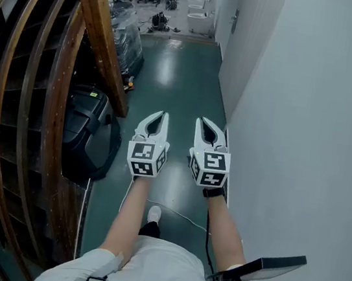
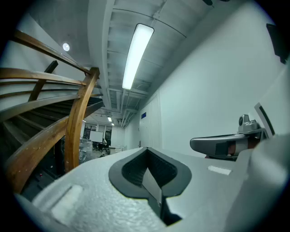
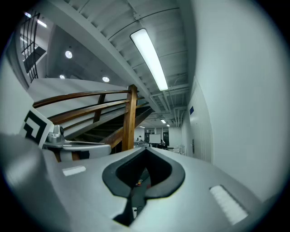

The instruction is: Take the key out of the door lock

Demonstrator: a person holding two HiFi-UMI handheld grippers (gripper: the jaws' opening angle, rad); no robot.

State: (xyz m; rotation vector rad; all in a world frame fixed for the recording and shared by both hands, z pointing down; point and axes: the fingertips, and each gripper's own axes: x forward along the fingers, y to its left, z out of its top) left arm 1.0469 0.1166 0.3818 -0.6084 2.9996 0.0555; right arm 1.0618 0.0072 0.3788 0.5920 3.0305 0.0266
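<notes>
My left gripper [image 1: 161,114] and right gripper [image 1: 204,121] level, side by side over the green floor [image 1: 172,77], fingers on both pressed together, holding nothing, wooden railing [image 1: 103,34] left, white wall [image 1: 309,124] right, door handle [image 1: 234,21] far along that wall, key too small to see
</notes>
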